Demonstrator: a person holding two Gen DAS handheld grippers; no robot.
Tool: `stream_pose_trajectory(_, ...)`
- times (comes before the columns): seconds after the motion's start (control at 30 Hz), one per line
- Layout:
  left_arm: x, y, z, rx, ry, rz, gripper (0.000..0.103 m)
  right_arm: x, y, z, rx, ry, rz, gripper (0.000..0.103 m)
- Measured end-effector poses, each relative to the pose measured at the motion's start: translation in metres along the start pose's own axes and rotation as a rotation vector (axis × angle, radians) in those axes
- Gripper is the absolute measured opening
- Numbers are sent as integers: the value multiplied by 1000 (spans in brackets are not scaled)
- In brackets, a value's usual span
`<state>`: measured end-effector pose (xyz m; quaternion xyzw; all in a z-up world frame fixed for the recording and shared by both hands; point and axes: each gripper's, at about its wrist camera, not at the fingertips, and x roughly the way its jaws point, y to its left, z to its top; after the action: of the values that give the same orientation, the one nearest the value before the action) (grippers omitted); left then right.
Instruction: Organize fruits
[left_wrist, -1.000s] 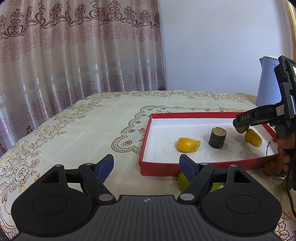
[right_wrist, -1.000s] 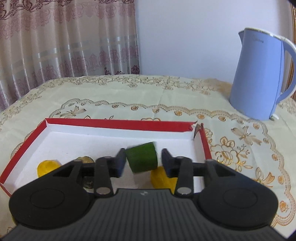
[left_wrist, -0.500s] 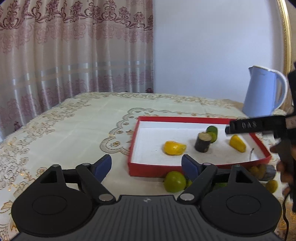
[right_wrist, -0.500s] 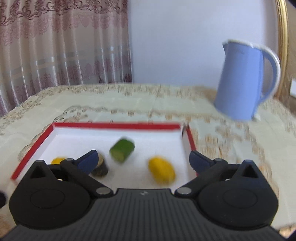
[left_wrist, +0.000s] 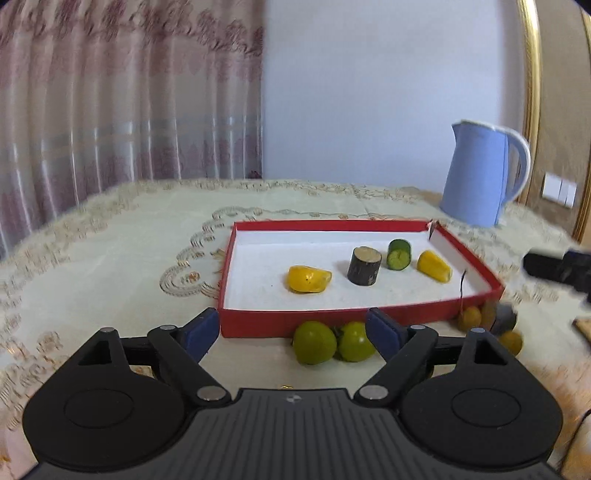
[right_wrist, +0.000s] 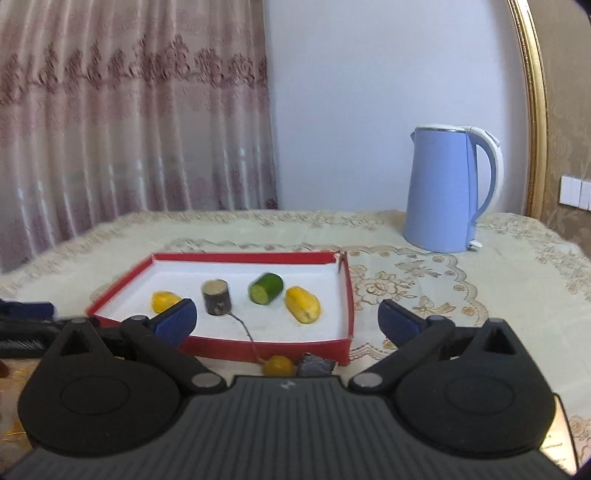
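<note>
Released, the cucumber piece (right_wrist: 266, 293) now lies in the red tray (right_wrist: 221, 349); right gripper (right_wrist: 286, 321) spread empty. Left gripper (left_wrist: 295, 330), fingers opening, should take a green fruit (left_wrist: 315, 342) by the tray's near edge.

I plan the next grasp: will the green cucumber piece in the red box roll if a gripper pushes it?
Probably yes: the cucumber piece is a short cylinder lying on its curved side in the red box. Its skin looks smooth, so possibly slippery. It looks firm.

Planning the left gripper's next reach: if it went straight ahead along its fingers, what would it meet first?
Probably the two green fruits on the cloth between its opening, empty jaws; the red tray wall stands just behind them. Depth is hard to judge here.
</note>
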<state>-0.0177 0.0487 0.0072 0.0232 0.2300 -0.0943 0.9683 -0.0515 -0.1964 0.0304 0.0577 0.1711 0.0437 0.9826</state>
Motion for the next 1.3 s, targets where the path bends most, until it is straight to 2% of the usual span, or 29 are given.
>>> stream_pose_trajectory(0.1,2,-12,-5,74,-15,0,86,-3,-12,-2,63,19,14,103)
stream_pose_trajectory(0.23,6,-18,-8,105,-17,-48,86,-3,-6,-12,-12,42,-52,103)
stream_pose_trajectory(0.33,14,-16,-7,99,-7,-17,86,-3,-1,-18,-54,51,-75,103)
stream_pose_trajectory(0.43,18,-6,-6,62,8,7,86,-1,-2,-20,-38,58,-49,103)
stream_pose_trajectory(0.57,24,3,-5,47,21,75,86,2,2,-21,-51,64,-40,103)
stream_pose_trajectory(0.67,29,6,-6,38,46,60,85,4,4,-22,-60,66,-40,103)
stream_pose_trajectory(0.87,34,-6,-11,82,70,49,85,2,4,-22,-57,61,-52,103)
stream_pose_trajectory(1.07,42,-16,-13,131,75,87,85,2,4,-23,-55,63,-59,103)
stream_pose_trajectory(1.17,45,-20,-13,164,76,135,84,1,5,-23,-59,62,-62,103)
stream_pose_trajectory(1.3,41,-18,-13,177,73,132,79,0,5,-22,-61,58,-65,103)
